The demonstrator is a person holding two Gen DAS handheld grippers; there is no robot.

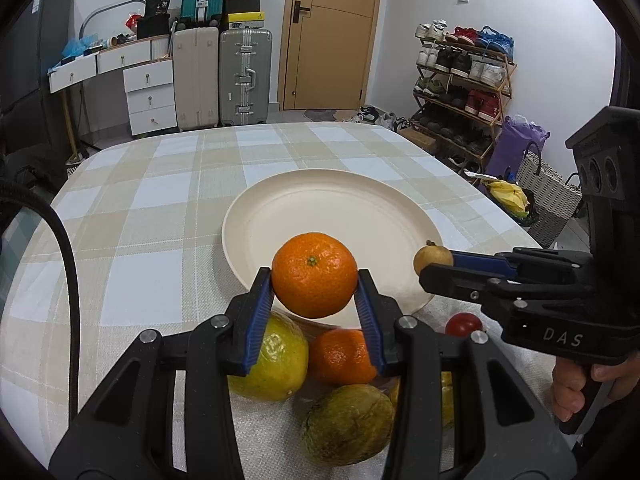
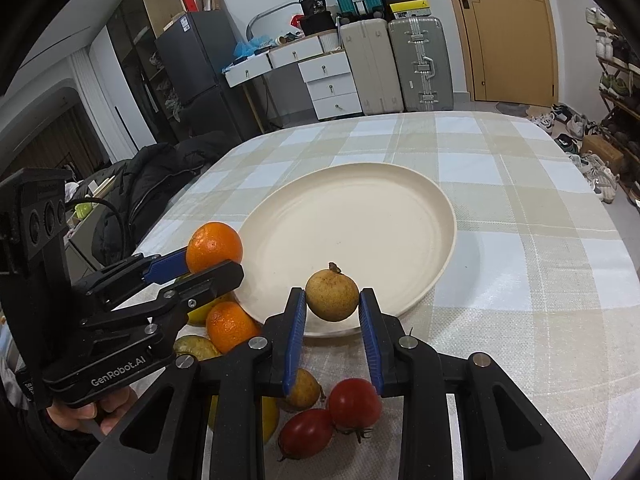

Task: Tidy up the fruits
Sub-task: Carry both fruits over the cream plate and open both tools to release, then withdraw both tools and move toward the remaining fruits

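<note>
My left gripper is clamped on an orange, its blue pads pressed to both sides, held above the near rim of the cream plate. My right gripper squeezes a small brown fruit the same way, also over the plate's near edge.

The plate sits on a table covered in a beige, white and pale blue checked cloth. Near me on that cloth lie the other fruits: a second orange, a yellow-green fruit, a duller green one, and two red tomatoes.

Beyond the table I see a wooden door, upright suitcases, white drawers and a shoe rack against the right wall. A dark fridge stands further left.
</note>
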